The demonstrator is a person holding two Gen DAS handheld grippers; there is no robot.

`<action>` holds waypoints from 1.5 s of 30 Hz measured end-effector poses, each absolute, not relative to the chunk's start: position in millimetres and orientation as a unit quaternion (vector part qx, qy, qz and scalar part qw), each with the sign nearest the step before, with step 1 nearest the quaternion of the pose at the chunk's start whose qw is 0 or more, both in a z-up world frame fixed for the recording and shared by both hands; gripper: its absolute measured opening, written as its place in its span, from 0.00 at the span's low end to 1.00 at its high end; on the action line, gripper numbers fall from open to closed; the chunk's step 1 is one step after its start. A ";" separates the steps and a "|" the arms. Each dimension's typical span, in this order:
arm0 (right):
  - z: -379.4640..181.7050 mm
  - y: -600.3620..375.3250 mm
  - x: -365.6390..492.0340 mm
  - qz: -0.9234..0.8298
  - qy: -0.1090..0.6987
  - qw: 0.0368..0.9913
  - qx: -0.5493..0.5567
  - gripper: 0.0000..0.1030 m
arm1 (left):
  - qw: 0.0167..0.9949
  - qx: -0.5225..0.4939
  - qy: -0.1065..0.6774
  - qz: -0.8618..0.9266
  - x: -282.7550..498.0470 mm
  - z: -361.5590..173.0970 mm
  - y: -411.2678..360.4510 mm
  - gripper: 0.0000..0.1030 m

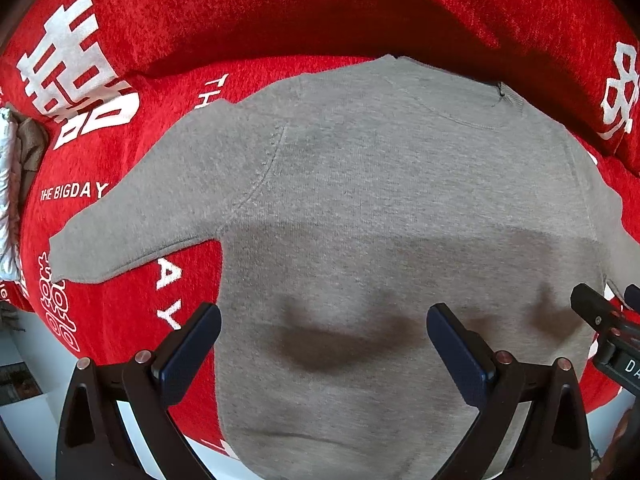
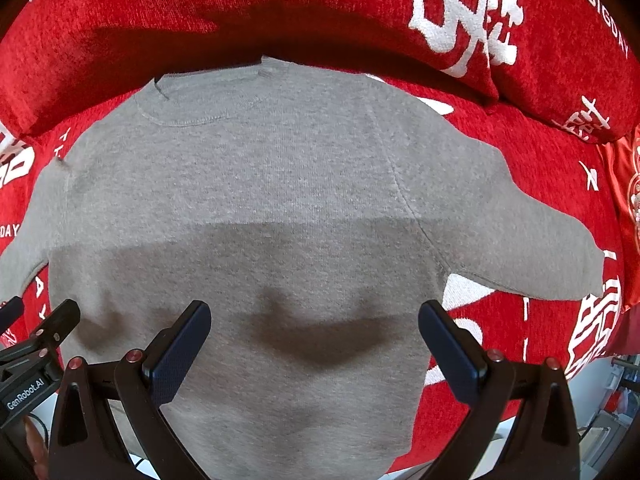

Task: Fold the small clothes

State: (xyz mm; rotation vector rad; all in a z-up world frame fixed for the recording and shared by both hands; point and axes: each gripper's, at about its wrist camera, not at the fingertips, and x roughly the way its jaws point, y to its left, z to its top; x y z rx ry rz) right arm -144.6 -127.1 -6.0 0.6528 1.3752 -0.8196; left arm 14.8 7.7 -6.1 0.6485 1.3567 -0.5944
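A small grey short-sleeved knit top (image 1: 360, 184) lies flat and spread out on a red cover, collar far, hem near me; it also shows in the right wrist view (image 2: 248, 184). Its left sleeve (image 1: 132, 220) and right sleeve (image 2: 520, 232) stick out sideways. My left gripper (image 1: 323, 318) is open and empty, hovering above the lower left part of the top. My right gripper (image 2: 315, 316) is open and empty above the lower right part. Each gripper shows at the edge of the other's view: the right one (image 1: 600, 312), the left one (image 2: 52, 324).
The red cover (image 1: 132, 40) with white lettering drapes a sofa seat, with a red back cushion (image 2: 200, 8) behind the collar. A patterned red cushion (image 2: 624, 200) sits at the far right. White floor (image 1: 32, 412) shows below the seat edge.
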 end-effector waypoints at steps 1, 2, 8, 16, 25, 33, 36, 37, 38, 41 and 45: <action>-6.0 -127.0 -144.7 -0.361 0.605 0.649 0.288 1.00 | 0.690 0.291 0.607 -0.266 15.2 -6.2 8.0 1.00; -6.0 -126.8 -144.8 -0.361 0.605 0.649 0.288 1.00 | 0.691 0.290 0.607 -0.266 15.3 -6.2 8.3 1.00; -6.2 -125.8 -143.2 -0.362 0.604 0.648 0.290 1.00 | 0.690 0.290 0.607 -0.268 15.4 -6.6 10.0 1.00; -5.2 -121.3 -139.8 -0.360 0.607 0.647 0.289 1.00 | 0.689 0.295 0.606 -0.267 17.2 -6.9 17.3 1.00; -0.9 -114.0 -130.8 -0.363 0.605 0.648 0.287 1.00 | 0.681 0.290 0.617 -0.267 23.4 -6.1 27.2 1.00; 1.2 -99.9 -115.3 -0.355 0.610 0.652 0.278 1.00 | 0.684 0.271 0.625 -0.260 35.5 -9.3 43.8 1.00; 1.3 -92.5 -106.7 -0.350 0.611 0.655 0.273 1.00 | 0.687 0.265 0.627 -0.257 43.1 -10.7 54.6 1.00; 1.1 -89.8 -103.1 -0.348 0.612 0.657 0.272 1.00 | 0.688 0.263 0.626 -0.254 45.9 -11.2 58.5 1.00; 0.6 -86.8 -98.9 -0.344 0.613 0.658 0.272 1.00 | 0.690 0.260 0.627 -0.251 49.7 -12.1 63.4 1.00; -0.6 -76.1 -84.4 -0.332 0.616 0.663 0.267 1.00 | 0.693 0.243 0.633 -0.243 62.7 -15.1 80.8 1.00; -3.3 -57.6 -61.1 -0.309 0.625 0.669 0.256 1.00 | 0.705 0.218 0.635 -0.228 87.5 -18.4 110.2 1.00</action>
